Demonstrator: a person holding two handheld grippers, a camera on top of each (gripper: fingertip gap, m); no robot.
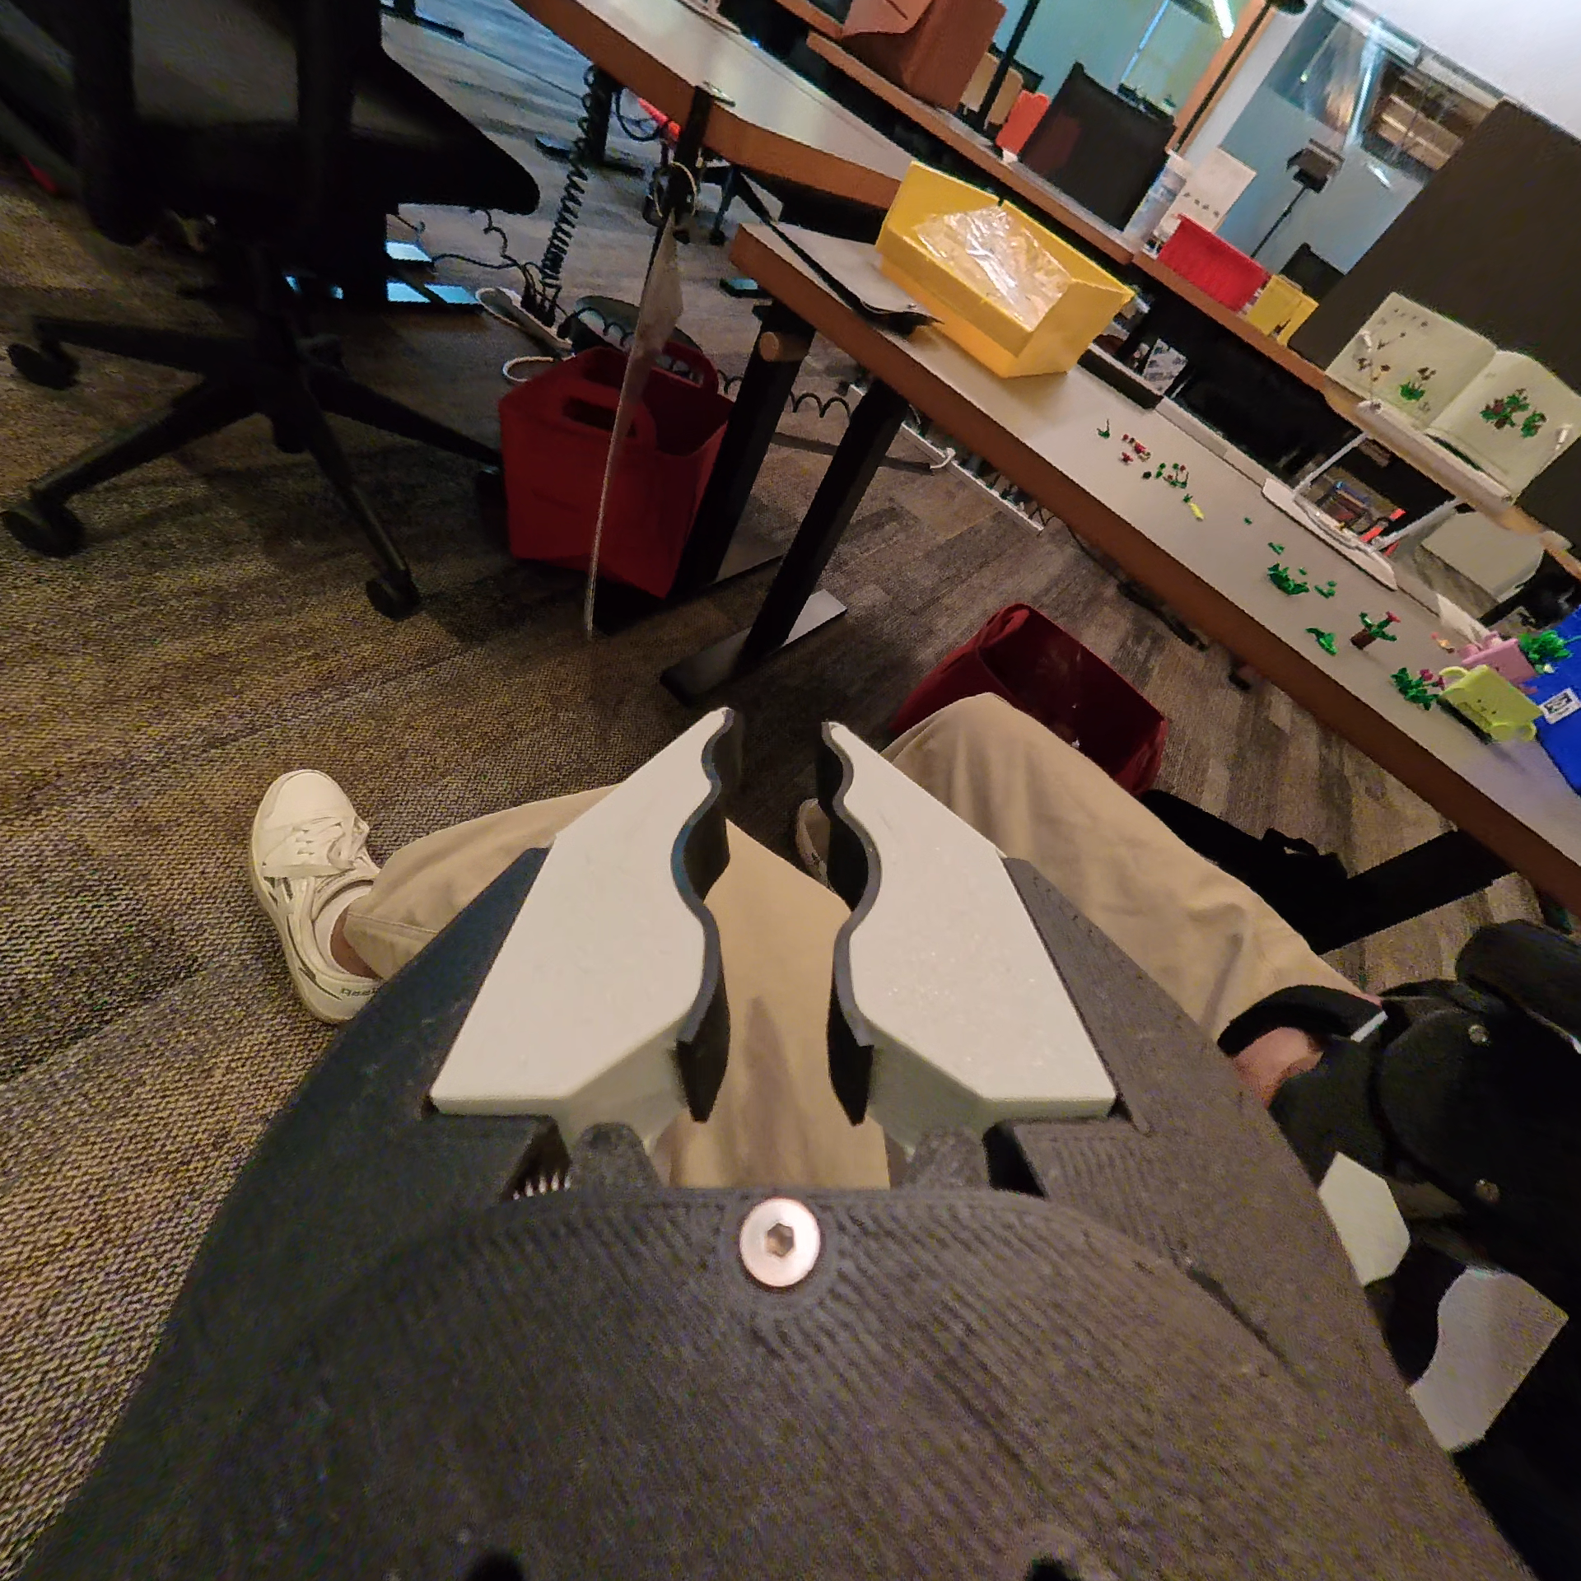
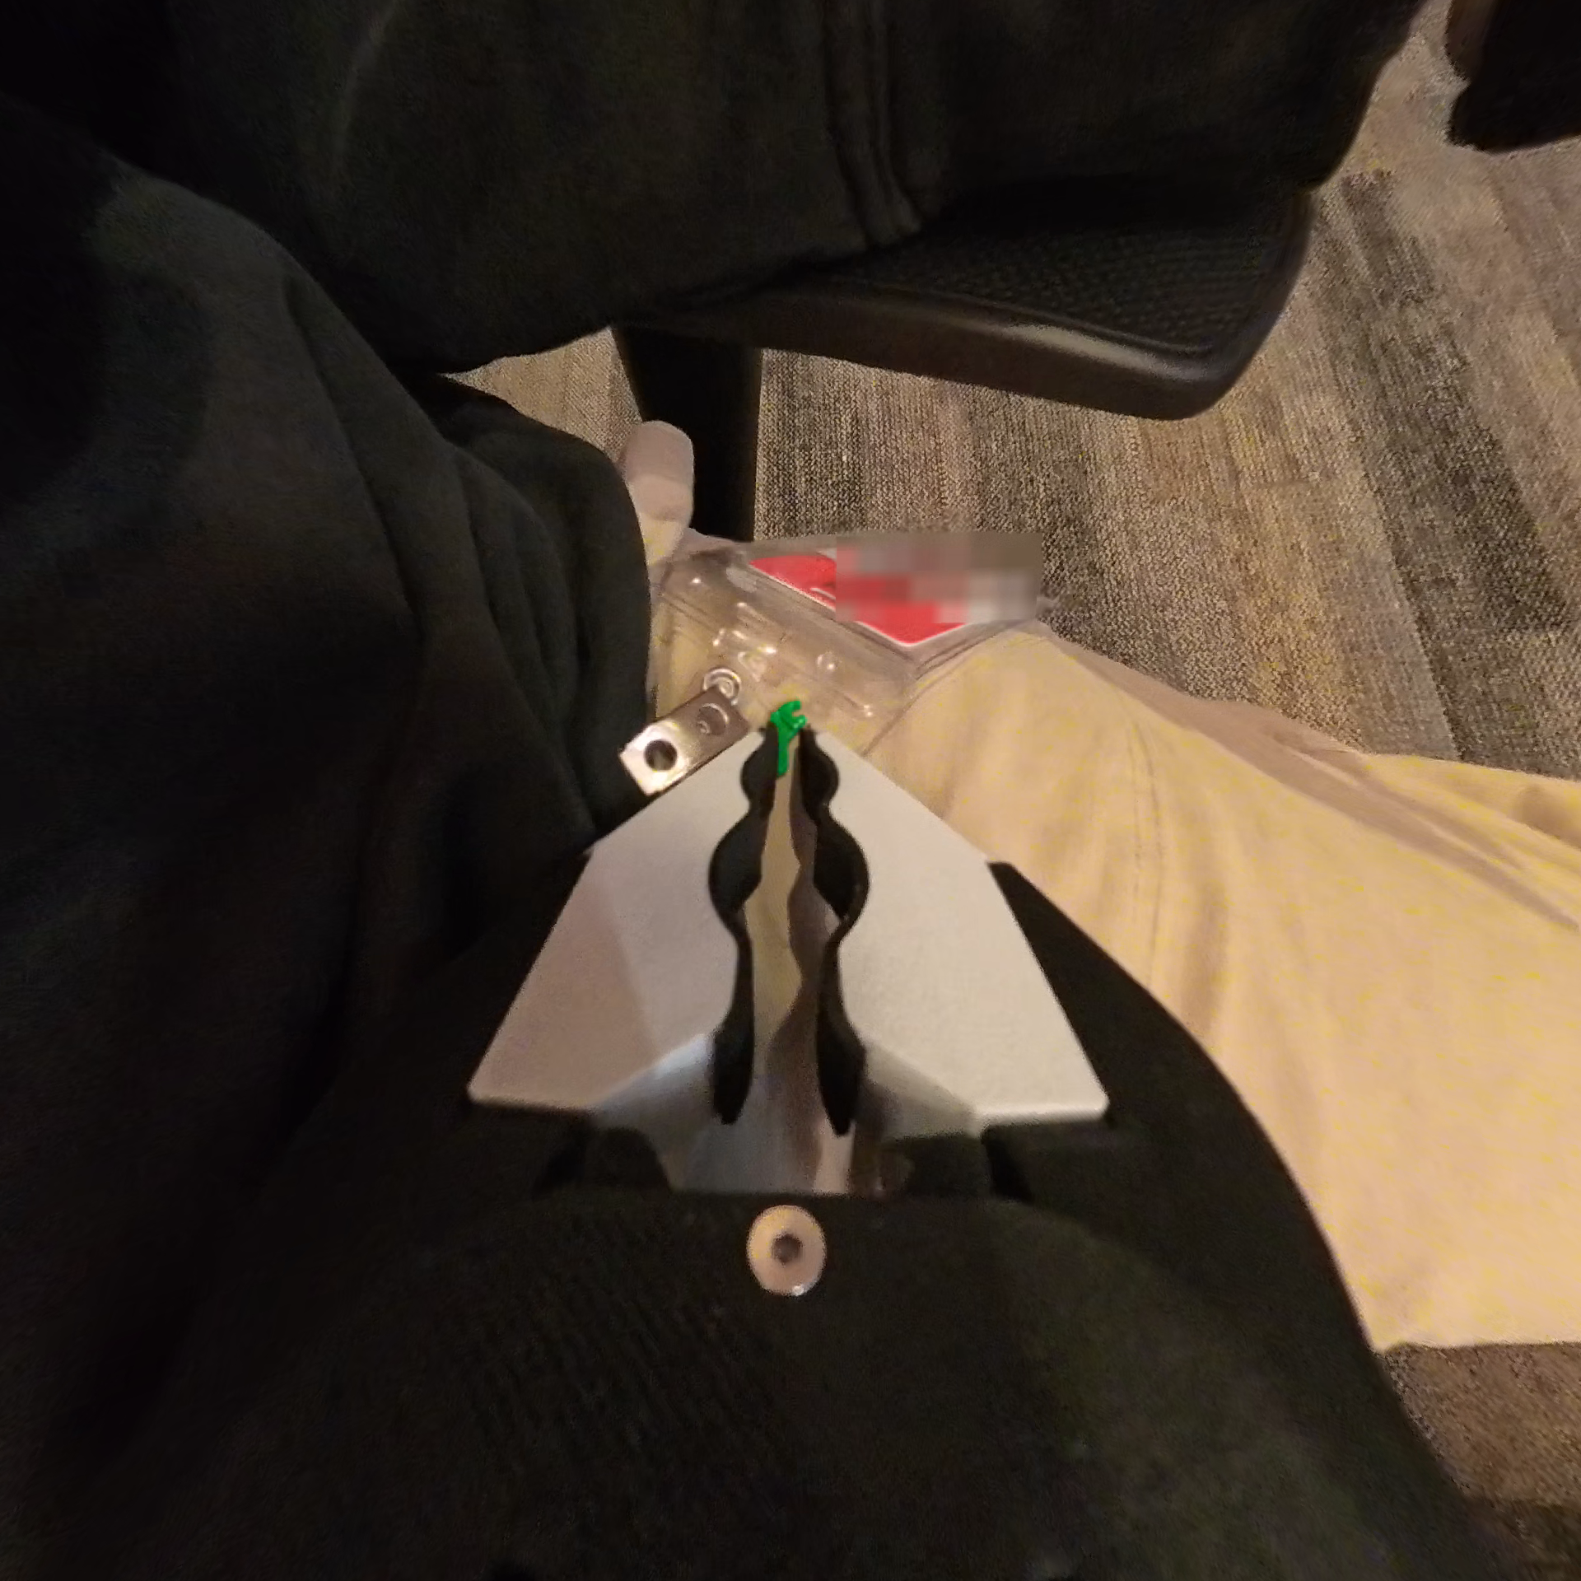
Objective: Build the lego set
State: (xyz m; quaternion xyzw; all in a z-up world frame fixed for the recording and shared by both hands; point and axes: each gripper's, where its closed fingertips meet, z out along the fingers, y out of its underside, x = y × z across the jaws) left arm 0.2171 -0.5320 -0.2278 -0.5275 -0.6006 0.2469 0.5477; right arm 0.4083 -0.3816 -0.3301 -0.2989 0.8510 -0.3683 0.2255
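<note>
Right gripper (image 2: 789,743): clenched on a small green lego piece (image 2: 784,729), which is pinched at the very tips and juts out beyond them. It hangs over the lap of a seated person in tan trousers (image 2: 1198,984), close against a dark garment. Just beyond the tips lies a clear plastic badge holder (image 2: 770,633) with a metal clip (image 2: 676,747), resting on the trousers. Behind that stand a black chair armrest (image 2: 1112,342) and mottled grey-brown carpet (image 2: 1283,513).

Left gripper (image 1: 777,746): released, with a clear gap between the two pale fingers (image 1: 616,924) and nothing between them. It points down over the person's knees toward a white sneaker (image 1: 312,881) on the carpet.

Surface: a long grey table (image 1: 1112,479) with a brown edge and black legs runs across the upper right of the left wrist view. At its far end sits a yellow bin (image 1: 1027,282) holding crumpled clear plastic. Along the table from the bin, loose lego pieces (image 1: 1163,466), mostly green, are scattered. Farther from the bin, at the near end, stand small pink and lime builds (image 1: 1489,693) beside a blue container (image 1: 1561,727). An open instruction booklet (image 1: 1454,393) is propped on a stand behind the scatter.

Room: under the table below the bin stands a red tote (image 1: 599,479). A black office chair (image 1: 257,342) on castors stands left of the tote. More desks lie beyond the bin.
</note>
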